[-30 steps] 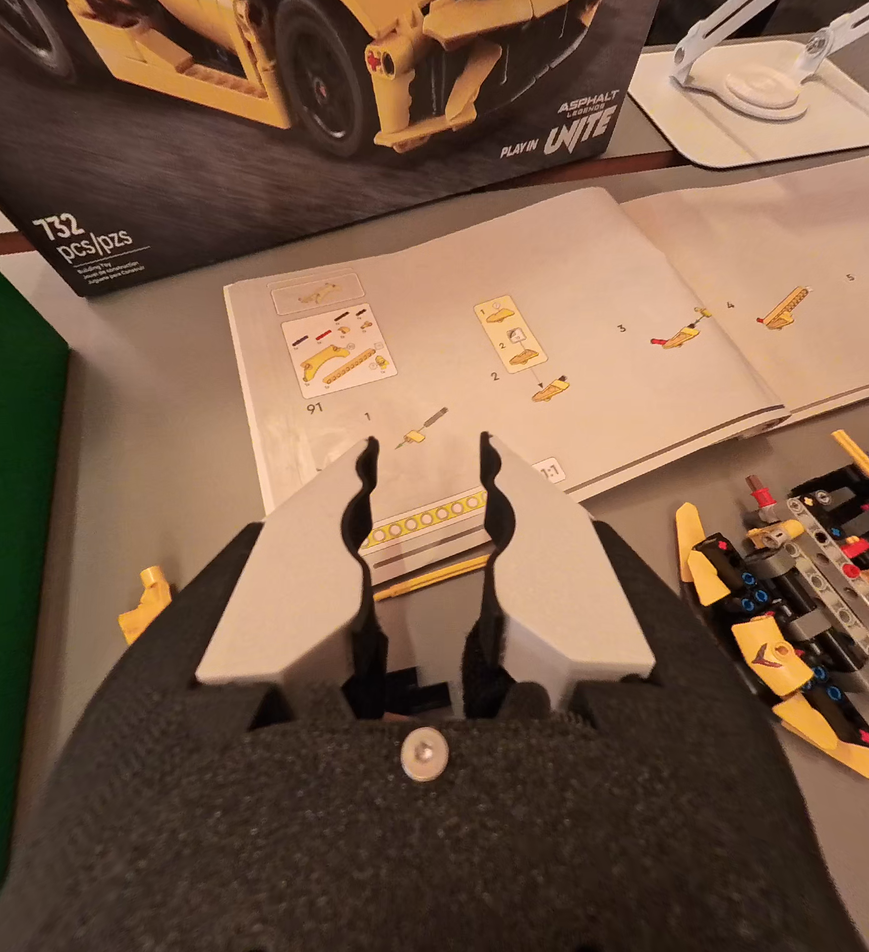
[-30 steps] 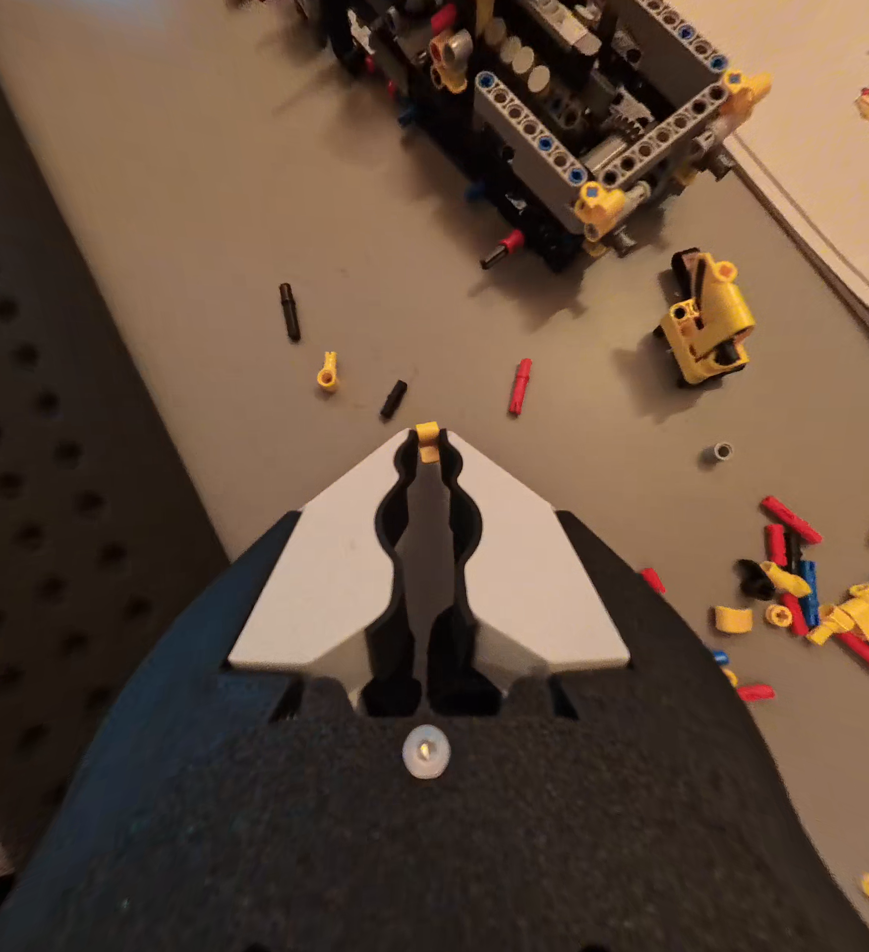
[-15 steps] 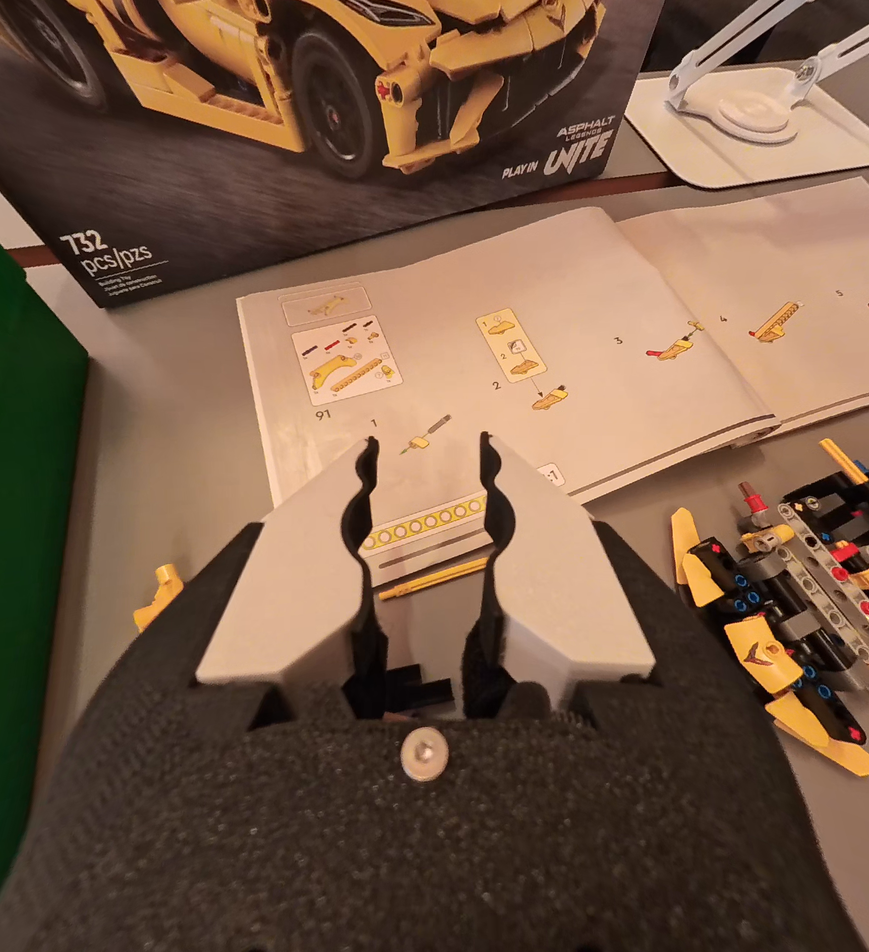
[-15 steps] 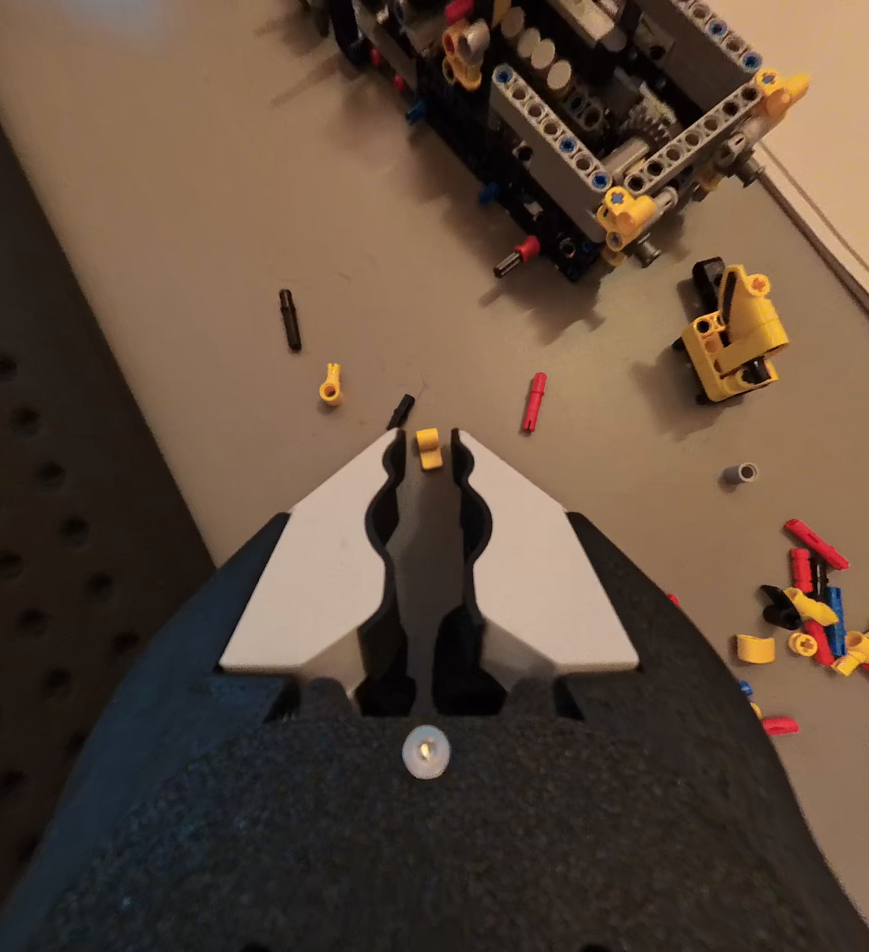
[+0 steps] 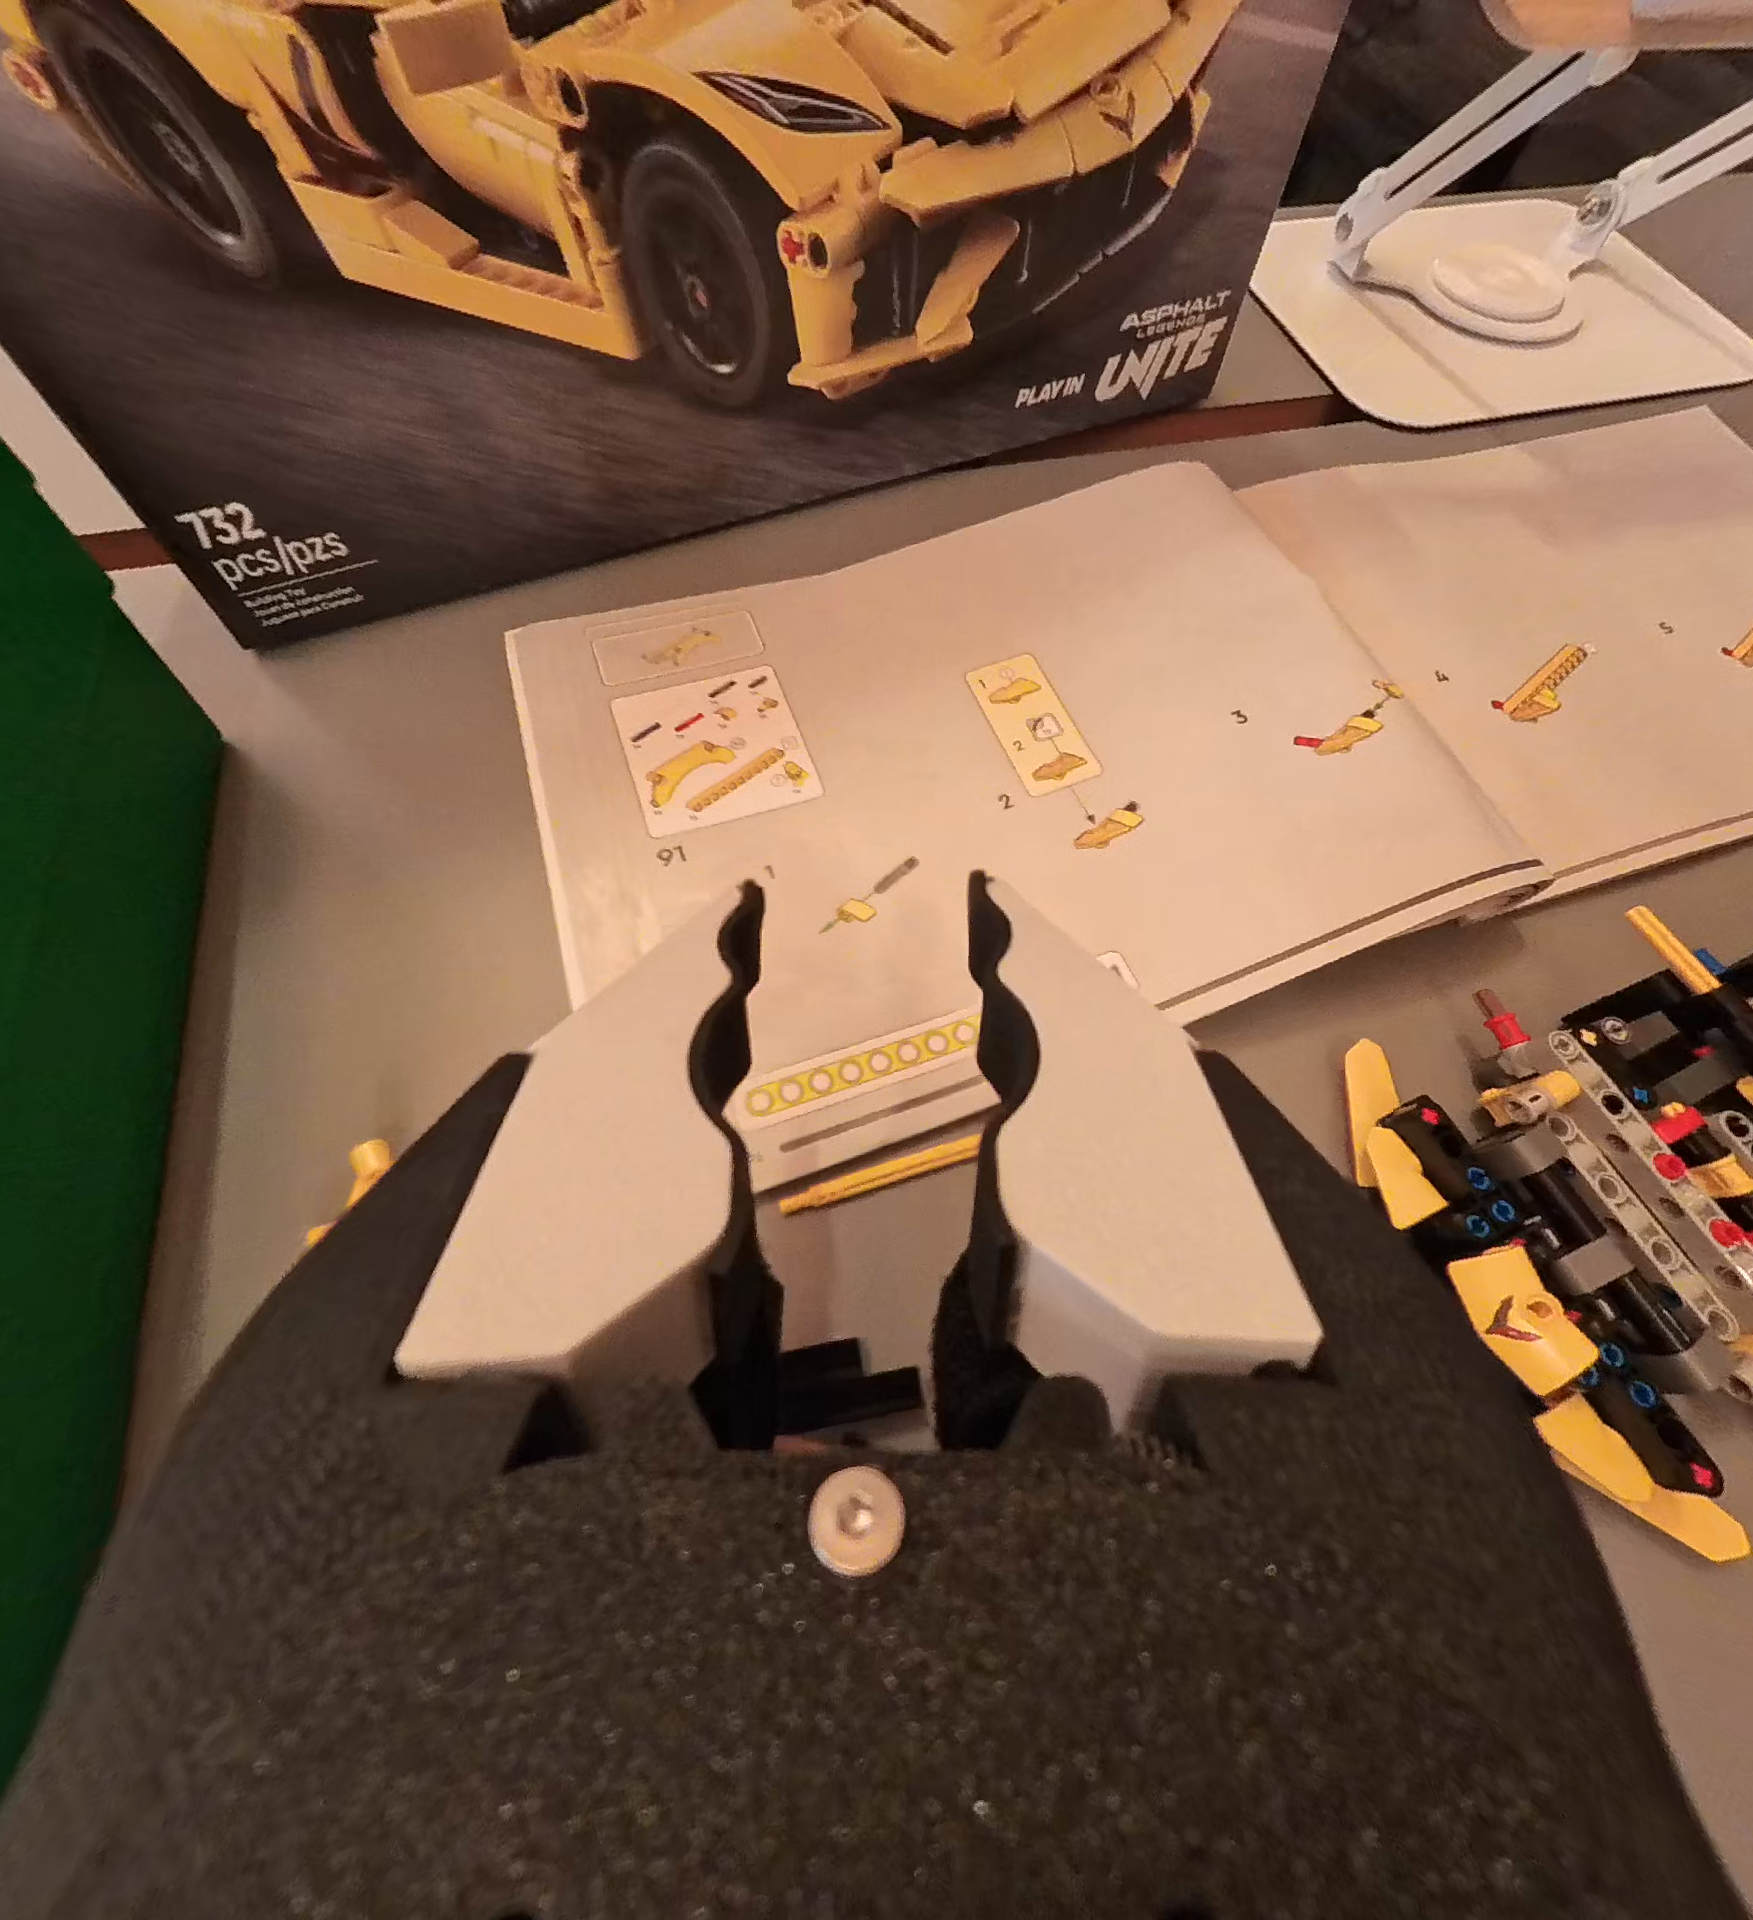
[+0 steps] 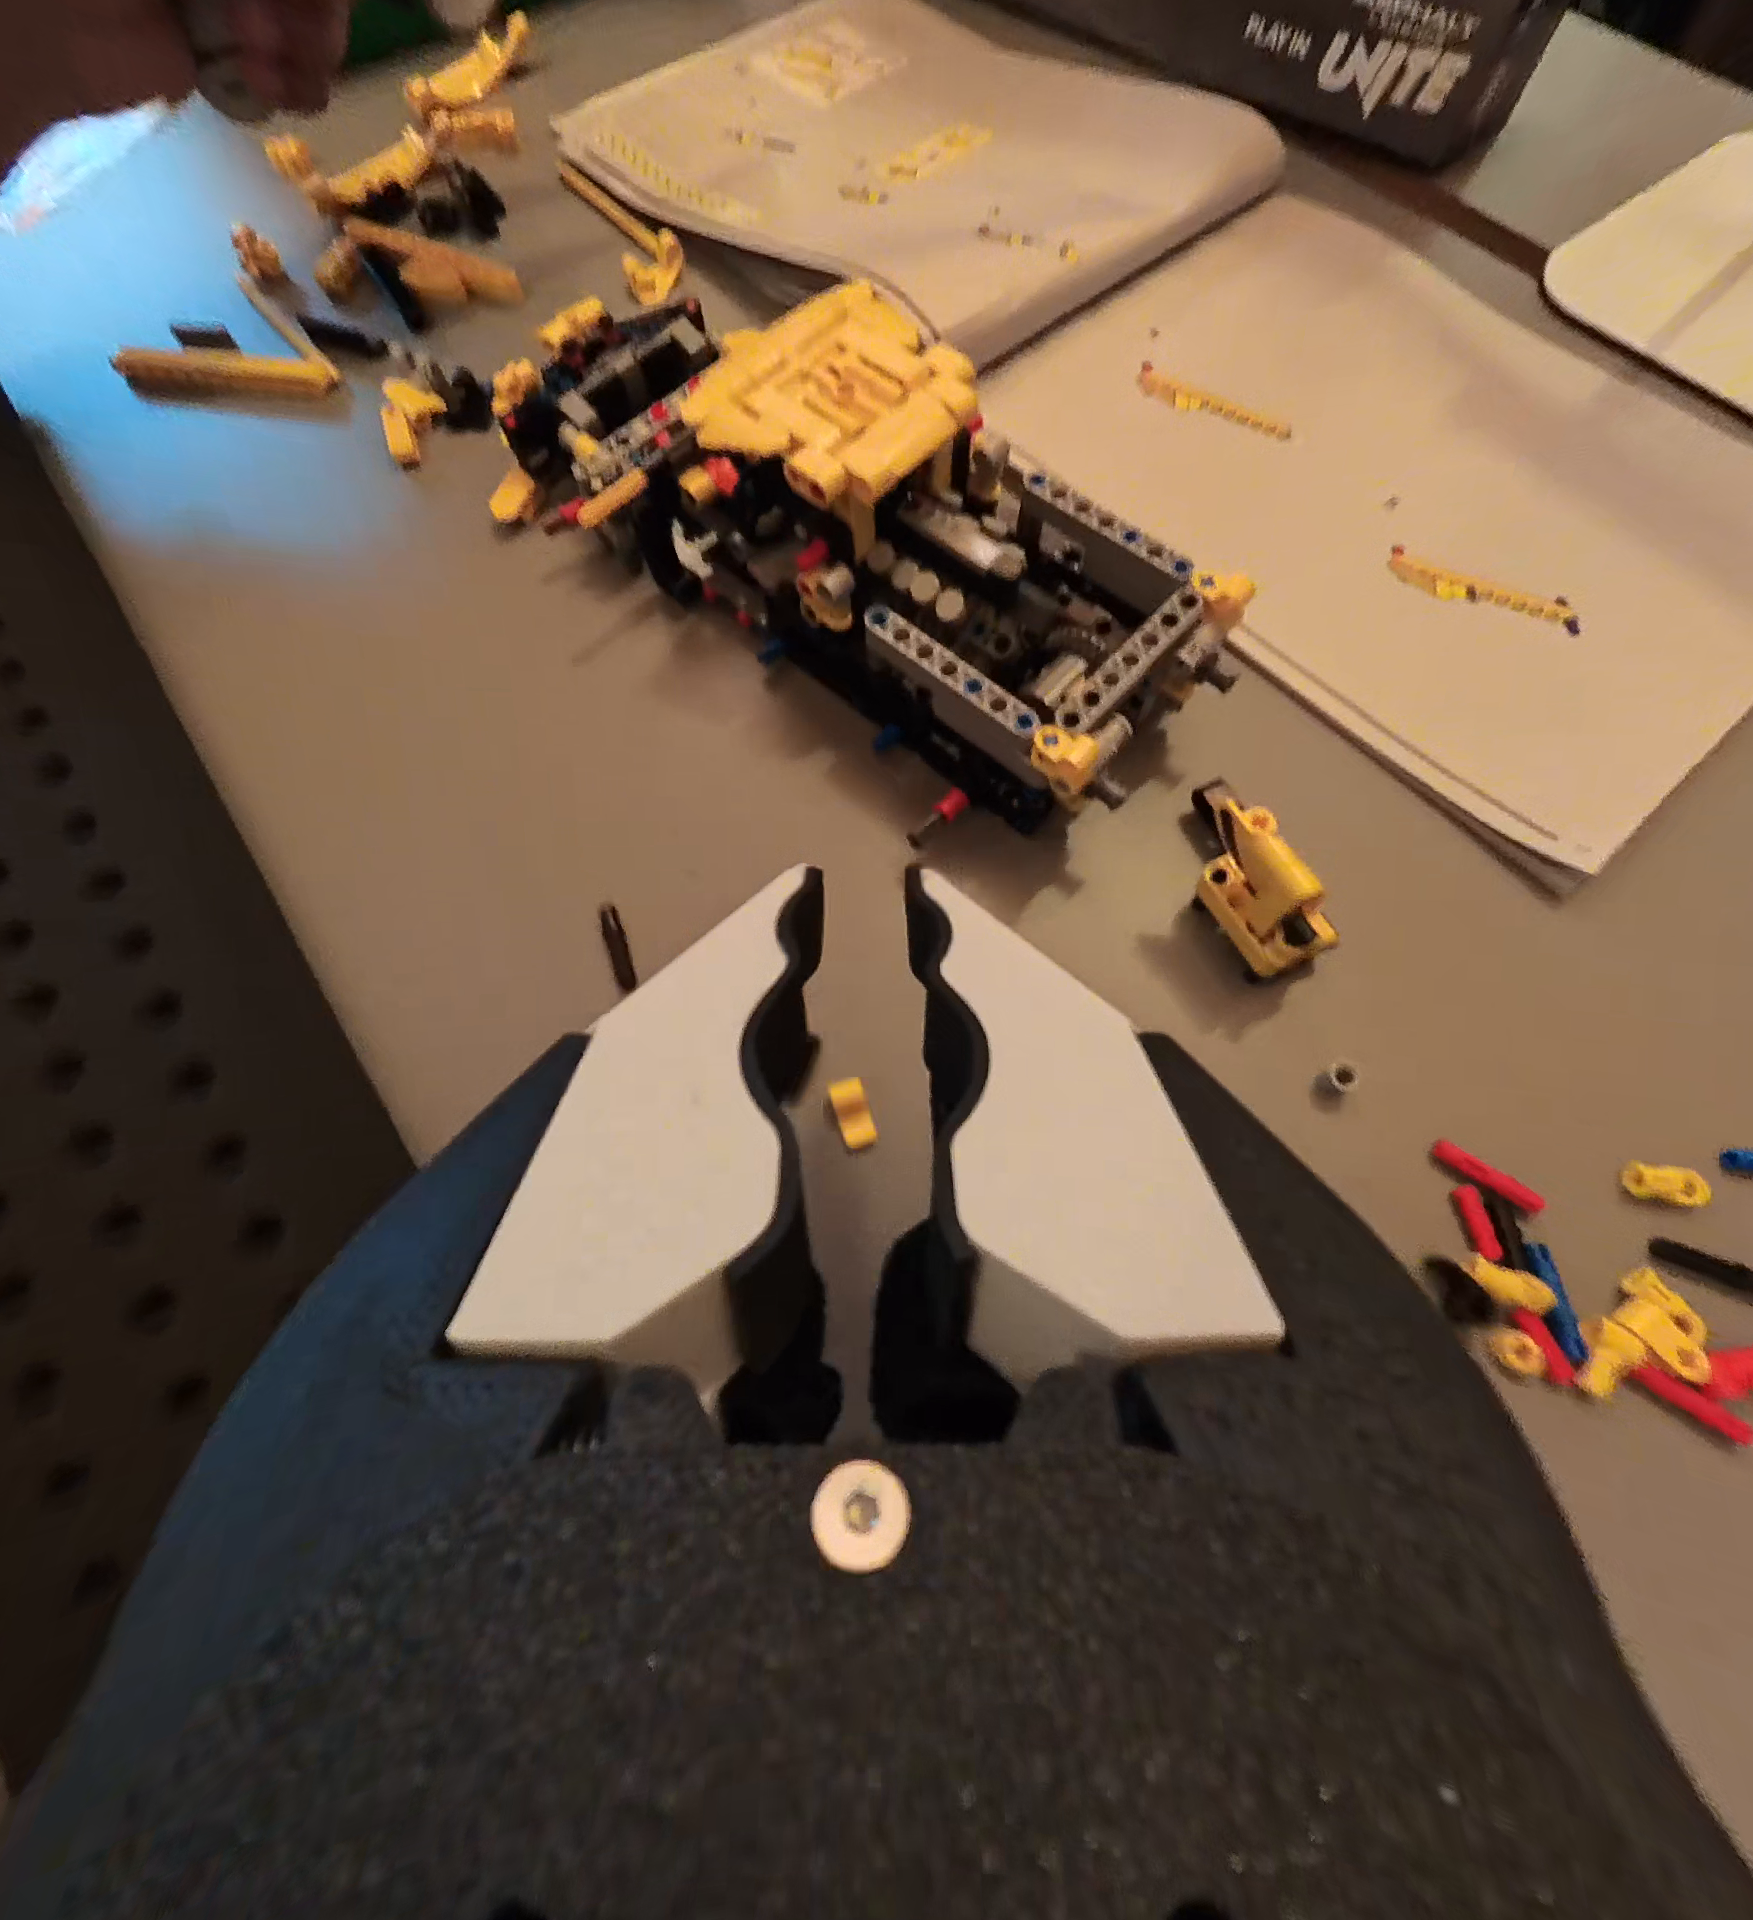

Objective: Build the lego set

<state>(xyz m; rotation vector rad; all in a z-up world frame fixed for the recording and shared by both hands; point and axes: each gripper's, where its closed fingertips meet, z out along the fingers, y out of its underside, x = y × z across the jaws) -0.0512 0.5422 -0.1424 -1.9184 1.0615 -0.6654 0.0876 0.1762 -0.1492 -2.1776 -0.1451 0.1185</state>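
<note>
Both my claws are released and carry nothing. My left claw (image 5: 867, 883) hangs over the open instruction booklet (image 5: 1111, 748), which lies toward the far edge of the tabletop (image 6: 456, 727) in front of the set's box (image 5: 643, 312); a thin yellow axle (image 5: 877, 1174) lies just beside the booklet's near edge. My right claw (image 6: 861, 873) gapes above a small yellow connector (image 6: 851, 1112) lying on the tabletop between its fingers. The half-built car chassis (image 6: 851, 551) sits mid-tabletop, frame and yellow top panel on, no wheels or full body. I judge much remains: loose pins (image 6: 1620, 1309) and yellow panels (image 6: 394, 229) lie unattached.
</note>
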